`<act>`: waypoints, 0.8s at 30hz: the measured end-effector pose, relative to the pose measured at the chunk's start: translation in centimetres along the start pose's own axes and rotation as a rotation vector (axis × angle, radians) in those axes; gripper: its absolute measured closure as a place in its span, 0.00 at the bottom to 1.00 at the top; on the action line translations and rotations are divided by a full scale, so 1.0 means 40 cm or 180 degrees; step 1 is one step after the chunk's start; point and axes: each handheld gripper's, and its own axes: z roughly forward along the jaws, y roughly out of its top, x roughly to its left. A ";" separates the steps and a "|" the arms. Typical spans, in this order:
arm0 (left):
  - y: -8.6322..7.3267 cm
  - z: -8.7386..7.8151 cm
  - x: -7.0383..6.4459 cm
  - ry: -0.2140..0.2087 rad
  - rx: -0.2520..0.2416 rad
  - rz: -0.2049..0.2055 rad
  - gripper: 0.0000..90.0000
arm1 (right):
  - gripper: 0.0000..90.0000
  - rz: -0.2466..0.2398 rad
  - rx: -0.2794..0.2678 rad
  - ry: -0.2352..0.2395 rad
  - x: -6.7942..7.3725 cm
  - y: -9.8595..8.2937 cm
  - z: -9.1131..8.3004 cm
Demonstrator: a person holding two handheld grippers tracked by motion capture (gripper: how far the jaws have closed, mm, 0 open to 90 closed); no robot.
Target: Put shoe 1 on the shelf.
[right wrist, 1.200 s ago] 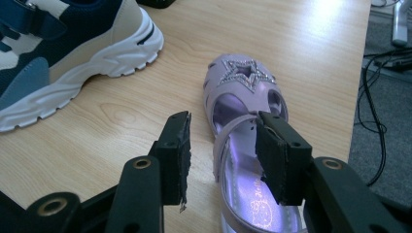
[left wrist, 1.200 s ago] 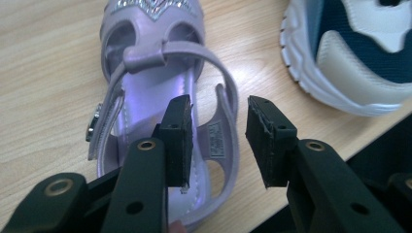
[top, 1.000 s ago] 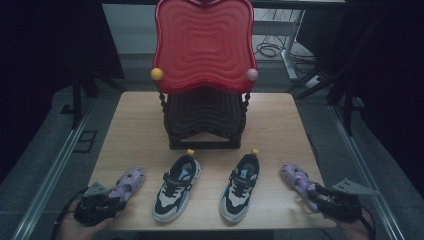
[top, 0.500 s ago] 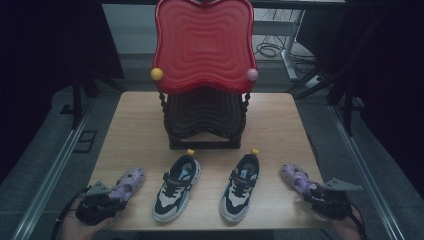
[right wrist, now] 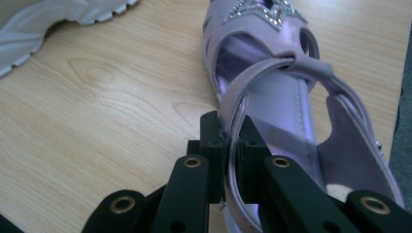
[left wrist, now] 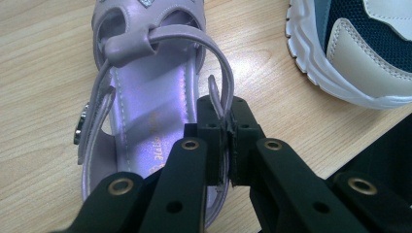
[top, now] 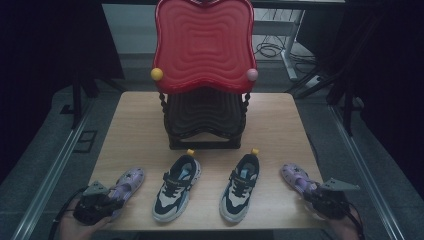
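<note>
Two purple sandals lie at the table's front corners. My left gripper (top: 102,201) is shut on the heel edge of the left purple sandal (top: 127,181), whose strap and insole (left wrist: 145,92) fill the space ahead of the jaws in the left gripper view (left wrist: 227,131). My right gripper (top: 320,196) is shut on the heel wall of the right purple sandal (top: 296,177); its star-decorated toe (right wrist: 260,12) points away in the right gripper view (right wrist: 227,136). Between the sandals lie two dark blue and white sneakers (top: 176,186) (top: 241,186).
A black stand carrying a red wavy-edged tray (top: 204,42) rises at the table's middle back (top: 204,120). The wooden table (top: 135,130) has bare room left and right of the stand. A sneaker's white sole (left wrist: 340,63) lies close to the left sandal.
Both grippers stay at the sandals' heels. The right gripper has shifted slightly toward the table's front edge; the shoes look unmoved.
</note>
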 end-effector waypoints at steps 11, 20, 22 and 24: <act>0.006 -0.034 0.024 -0.0025 -0.0149 -0.0061 0.97 | 0.95 0.0051 -0.0184 -0.0026 -0.006 0.005 -0.012; 0.015 -0.057 0.037 -0.0077 -0.0348 -0.0157 0.96 | 0.94 0.0292 -0.0520 0.0031 -0.016 0.011 -0.038; 0.018 -0.063 0.038 -0.0072 -0.0418 -0.0192 0.97 | 0.94 0.0316 -0.0576 0.0043 -0.016 0.014 -0.044; 0.022 -0.069 0.036 -0.0054 -0.0469 -0.0196 0.97 | 0.94 0.0311 -0.0622 0.0027 -0.015 0.016 -0.048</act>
